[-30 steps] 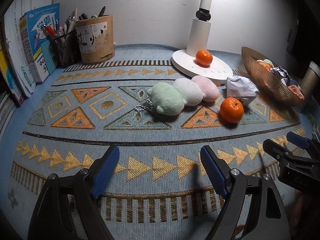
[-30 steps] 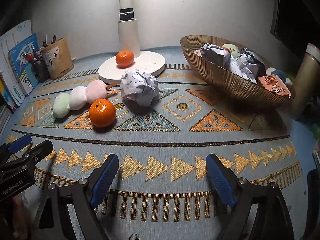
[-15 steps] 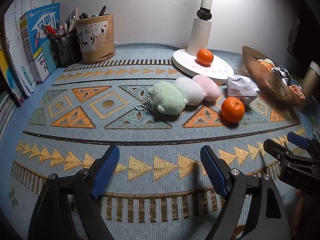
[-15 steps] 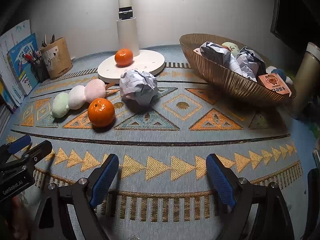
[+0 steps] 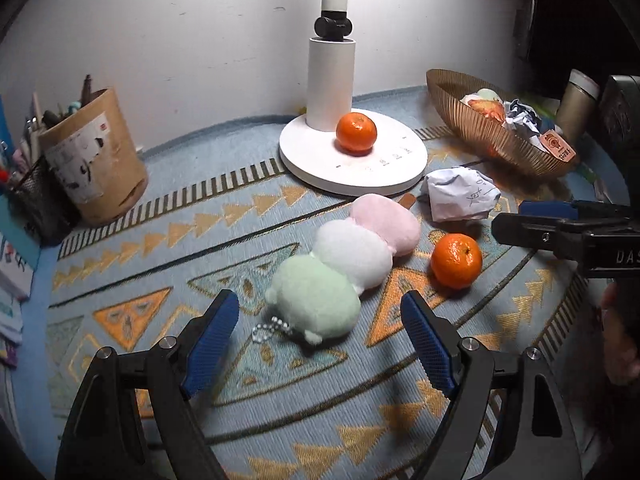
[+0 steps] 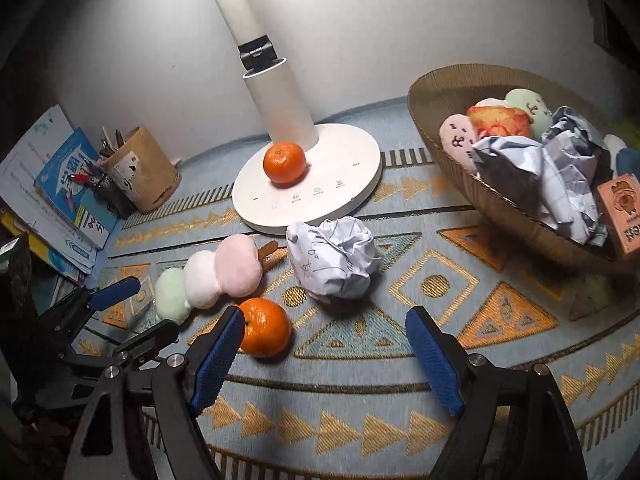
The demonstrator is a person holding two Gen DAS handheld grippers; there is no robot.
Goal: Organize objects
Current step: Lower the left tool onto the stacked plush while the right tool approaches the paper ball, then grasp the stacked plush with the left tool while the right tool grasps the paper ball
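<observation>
A plush toy of green, white and pink balls (image 5: 344, 264) (image 6: 208, 276) lies on the patterned mat. My left gripper (image 5: 320, 344) is open, its green end just ahead between the jaws. An orange (image 5: 456, 260) (image 6: 266, 326) lies right of the plush. A crumpled paper ball (image 5: 460, 198) (image 6: 334, 256) lies behind it. My right gripper (image 6: 324, 356) is open and empty, the orange by its left pad. A second orange (image 5: 356, 134) (image 6: 285, 162) sits on the lamp base. A woven basket (image 5: 500, 148) (image 6: 516, 216) holds paper and toys.
A white lamp (image 5: 330, 80) (image 6: 276, 108) stands at the back. A brown pen holder (image 5: 96, 160) (image 6: 140, 168) and a mesh cup (image 5: 36, 208) stand at left, with books (image 6: 60, 196) beside. A metal flask (image 5: 576, 104) stands behind the basket.
Both grippers have moved forward towards the objects. The plush now lies close between the left jaws, and the orange sits by the right gripper's left pad. Both stay open.
</observation>
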